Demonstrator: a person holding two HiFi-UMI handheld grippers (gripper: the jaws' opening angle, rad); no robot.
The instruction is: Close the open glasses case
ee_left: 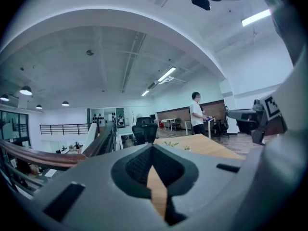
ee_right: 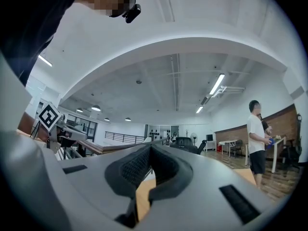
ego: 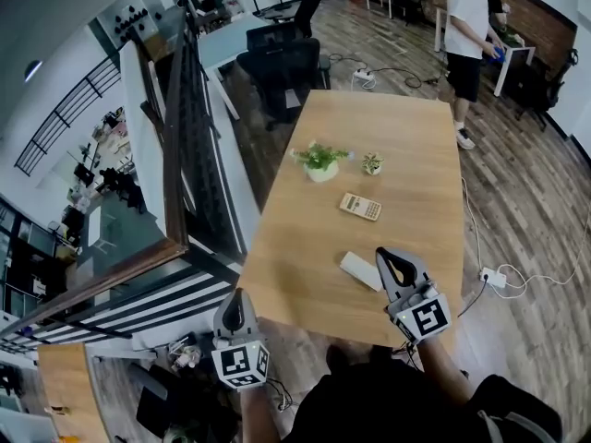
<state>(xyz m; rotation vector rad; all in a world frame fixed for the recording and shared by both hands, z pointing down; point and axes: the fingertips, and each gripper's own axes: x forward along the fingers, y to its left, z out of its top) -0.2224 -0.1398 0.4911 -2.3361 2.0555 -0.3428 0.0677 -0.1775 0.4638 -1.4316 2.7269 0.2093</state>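
A white glasses case [ego: 359, 270] lies flat on the wooden table [ego: 388, 137] near its front edge, with no raised lid that I can see. My right gripper [ego: 384, 256] hovers just right of the case, apart from it and shut on nothing; in the right gripper view its jaws [ee_right: 150, 147] meet at the tips. My left gripper [ego: 236, 296] hangs off the table's front left corner, below the edge, far from the case. Its jaws [ee_left: 153, 147] also meet with nothing between them. Neither gripper view shows the case.
Farther along the table lie a calculator [ego: 360, 207], a potted plant [ego: 320, 161] and a smaller plant [ego: 372, 163]. A person [ego: 468, 35] stands past the far right corner. Black office chairs [ego: 282, 63] stand at the far end, a railing [ego: 175, 155] runs left, a power strip [ego: 492, 276] lies on the floor.
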